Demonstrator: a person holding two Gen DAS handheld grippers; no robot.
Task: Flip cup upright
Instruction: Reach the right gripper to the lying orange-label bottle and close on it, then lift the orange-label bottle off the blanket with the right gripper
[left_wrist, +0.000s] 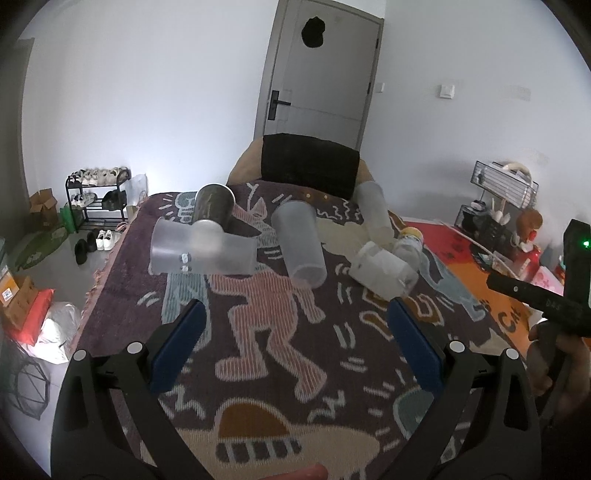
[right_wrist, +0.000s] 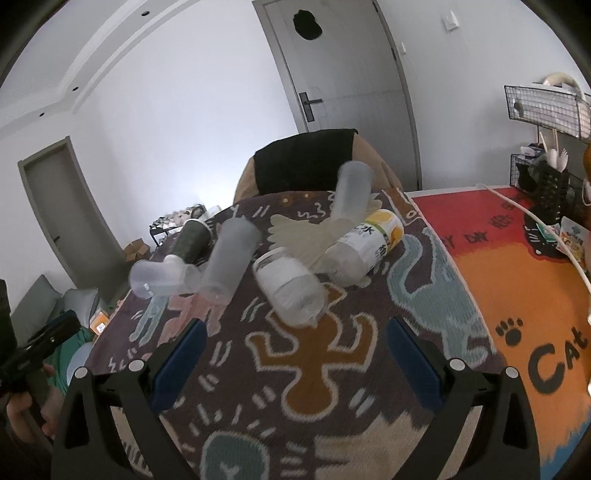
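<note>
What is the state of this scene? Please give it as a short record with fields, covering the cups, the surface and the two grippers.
surface: patterned rug
cups: several lie on their sides, none clearly upright
dark cup: far left, on its side
frosted cup: middle, on its side, mouth toward the camera
labelled bottle: right, lying down
left gripper: open, holds nothing, above the rug, short of the cups
right gripper: open, holds nothing, near a clear cup
task status: no cup gripped yet
</note>
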